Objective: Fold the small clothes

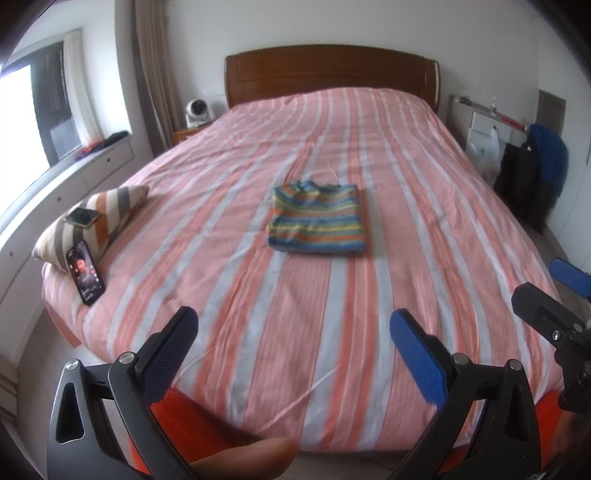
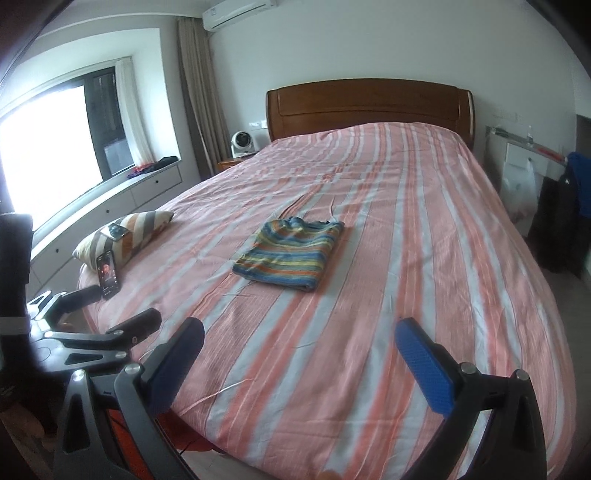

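Left claw [image 1: 293,341]: fingers spread wide, nothing between them, held over the foot end of the bed [image 1: 424,177]. Blue pads face inward. A thumb tip shows at the bottom edge of the left wrist view, beneath the claw.

Right claw [image 2: 299,349]: likewise spread wide and holding nothing, also above the foot end of the bed. In the left wrist view its black frame and one blue pad show at the far right edge; in the right wrist view the left claw's black arms show at the lower left.

Striped shirt [image 1: 317,218]: folded into a neat rectangle, blue, yellow, green and orange bands, lying flat near the middle of the bed, well apart from both claws. Collar end points toward the headboard [image 1: 332,74].

Bed cover: pink, orange and pale grey stripes running head to foot, lightly creased.

Cushion [image 1: 94,219]: striped brown, grey and white, at the left edge of the bed near the foot. One phone [image 1: 82,217] lies on top of it. A second phone [image 1: 85,273], screen lit, leans upright against its near side.

Small white fan [image 1: 197,110] on the nightstand left of the headboard. Dark and blue clothes [image 1: 535,170] hang at the right of the room. Window [image 2: 48,144] on the left, very bright. Air conditioner [image 2: 238,11] high on the wall.
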